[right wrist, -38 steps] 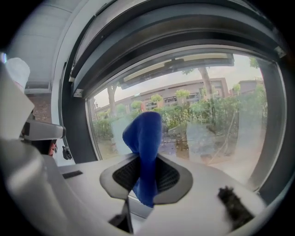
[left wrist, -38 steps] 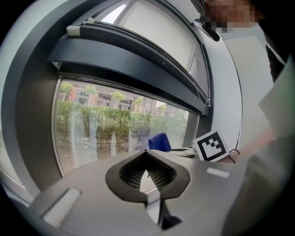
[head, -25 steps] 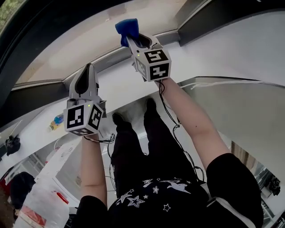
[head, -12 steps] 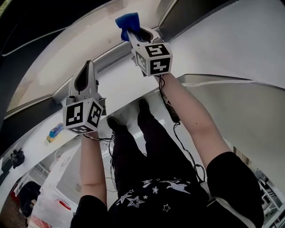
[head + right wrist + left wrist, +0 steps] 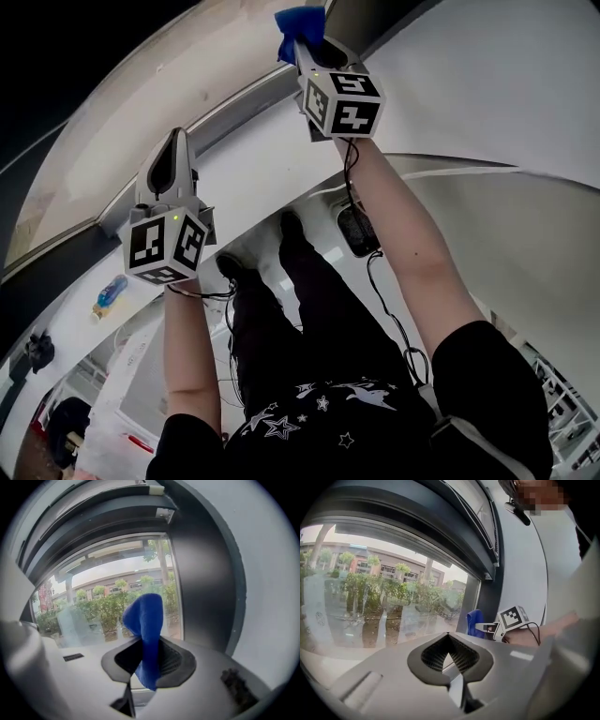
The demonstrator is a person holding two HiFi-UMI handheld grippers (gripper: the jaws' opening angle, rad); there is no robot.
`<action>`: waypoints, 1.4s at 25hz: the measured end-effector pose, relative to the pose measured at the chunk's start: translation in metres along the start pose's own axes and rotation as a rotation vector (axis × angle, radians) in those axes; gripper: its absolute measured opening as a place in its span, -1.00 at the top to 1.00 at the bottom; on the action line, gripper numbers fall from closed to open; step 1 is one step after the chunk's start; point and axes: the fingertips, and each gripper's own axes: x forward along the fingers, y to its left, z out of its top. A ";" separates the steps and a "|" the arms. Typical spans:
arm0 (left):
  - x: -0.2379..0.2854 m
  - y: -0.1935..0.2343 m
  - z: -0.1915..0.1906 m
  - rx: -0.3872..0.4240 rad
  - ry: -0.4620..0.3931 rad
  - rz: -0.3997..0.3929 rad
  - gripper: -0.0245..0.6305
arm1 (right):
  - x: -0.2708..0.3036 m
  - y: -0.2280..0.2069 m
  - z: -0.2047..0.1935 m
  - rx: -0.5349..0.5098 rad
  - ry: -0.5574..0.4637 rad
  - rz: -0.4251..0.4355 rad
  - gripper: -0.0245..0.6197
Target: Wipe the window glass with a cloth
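Note:
A blue cloth [image 5: 298, 21] sticks out of my right gripper [image 5: 307, 45], which is shut on it and raised near the window's dark side frame [image 5: 375, 21]. In the right gripper view the cloth [image 5: 146, 620] hangs folded between the jaws of the right gripper [image 5: 147, 660], in front of the window glass [image 5: 93, 606]. My left gripper [image 5: 175, 141] is lower and to the left, pointing at the glass [image 5: 141, 103], shut with nothing in it. The left gripper view shows the left gripper [image 5: 448, 637] with jaws closed, the glass [image 5: 393, 602] ahead, and the cloth [image 5: 474, 623] at the right by the frame.
A grey sill [image 5: 234, 103] runs under the glass. A white wall [image 5: 487, 84] fills the right side. Below are the person's legs, trailing cables [image 5: 375, 272] and a blue bottle [image 5: 110, 293] on a white surface at lower left.
My right gripper has risen and moved right with the cloth, closer to the dark side frame. The left gripper has stayed near the sill, still shut.

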 end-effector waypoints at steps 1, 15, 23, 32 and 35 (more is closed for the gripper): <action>0.001 -0.002 0.000 0.001 -0.001 -0.003 0.91 | -0.002 -0.007 0.000 0.011 -0.003 -0.014 0.69; -0.074 0.033 -0.008 -0.023 -0.030 0.059 0.91 | -0.051 0.094 -0.042 -0.062 0.087 0.119 0.69; -0.185 0.120 -0.042 -0.089 -0.015 0.239 0.91 | -0.062 0.275 -0.098 -0.125 0.171 0.381 0.69; -0.306 0.214 -0.085 -0.173 -0.025 0.442 0.91 | -0.065 0.465 -0.143 -0.238 0.202 0.639 0.69; -0.332 0.240 -0.099 -0.186 -0.022 0.484 0.91 | -0.062 0.514 -0.161 -0.267 0.210 0.692 0.69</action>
